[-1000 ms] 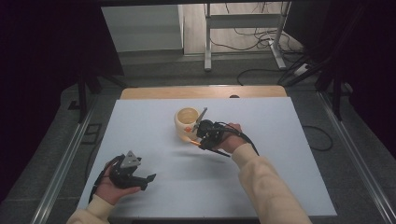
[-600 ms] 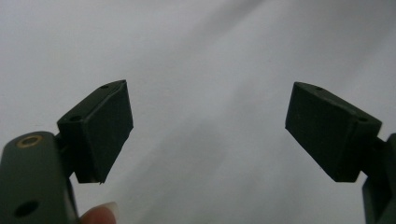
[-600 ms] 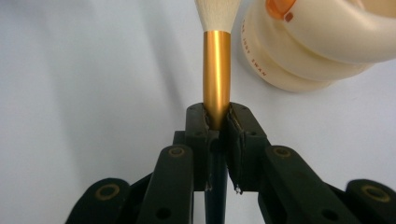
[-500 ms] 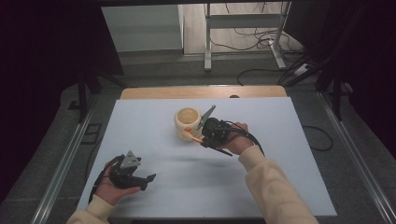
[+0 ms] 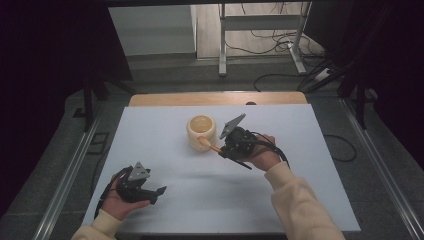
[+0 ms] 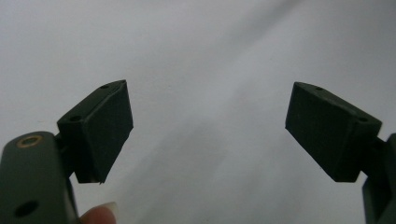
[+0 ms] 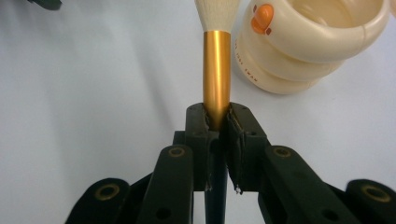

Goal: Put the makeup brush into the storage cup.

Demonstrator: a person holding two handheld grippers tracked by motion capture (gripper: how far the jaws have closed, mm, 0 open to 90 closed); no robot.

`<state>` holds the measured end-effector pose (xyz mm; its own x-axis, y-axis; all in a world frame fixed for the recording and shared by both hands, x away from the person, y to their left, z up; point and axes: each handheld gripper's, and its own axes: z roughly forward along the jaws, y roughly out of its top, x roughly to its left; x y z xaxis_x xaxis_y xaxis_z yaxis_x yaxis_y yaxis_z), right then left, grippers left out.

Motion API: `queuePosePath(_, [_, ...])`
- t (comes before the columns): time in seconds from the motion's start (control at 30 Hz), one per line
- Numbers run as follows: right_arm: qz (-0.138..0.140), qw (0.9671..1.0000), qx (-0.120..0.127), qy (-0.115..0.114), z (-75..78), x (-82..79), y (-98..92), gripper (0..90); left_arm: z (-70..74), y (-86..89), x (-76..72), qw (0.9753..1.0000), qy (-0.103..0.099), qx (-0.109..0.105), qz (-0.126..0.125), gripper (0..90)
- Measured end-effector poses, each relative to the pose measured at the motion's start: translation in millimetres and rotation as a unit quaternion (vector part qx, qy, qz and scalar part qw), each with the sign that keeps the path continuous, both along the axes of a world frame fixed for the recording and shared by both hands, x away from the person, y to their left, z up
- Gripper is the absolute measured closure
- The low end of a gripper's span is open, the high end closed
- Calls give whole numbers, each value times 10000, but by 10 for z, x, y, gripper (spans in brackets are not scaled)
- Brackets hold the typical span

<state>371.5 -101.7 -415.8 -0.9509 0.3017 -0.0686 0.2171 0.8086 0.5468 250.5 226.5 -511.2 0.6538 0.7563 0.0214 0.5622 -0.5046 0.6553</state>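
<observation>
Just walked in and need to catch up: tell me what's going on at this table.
A person works at a white table with tongs in each hand. The right tongs are shut on a brush by its gold ferrule, bristles beside a cream cup. The left tongs are open and hold nothing, near the table's front edge.

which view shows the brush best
The right gripper view: the brush stands close up, its gold ferrule clamped between the right tongs and its white bristles beside the cream cup. The high view shows it small, by the cup.
</observation>
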Motion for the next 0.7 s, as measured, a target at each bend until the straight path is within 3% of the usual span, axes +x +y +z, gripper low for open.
queuePosePath(0.7, [-216,9983,542,-94,103,-194,-408,794,-13,-16,0,10000,29,17,31,158])
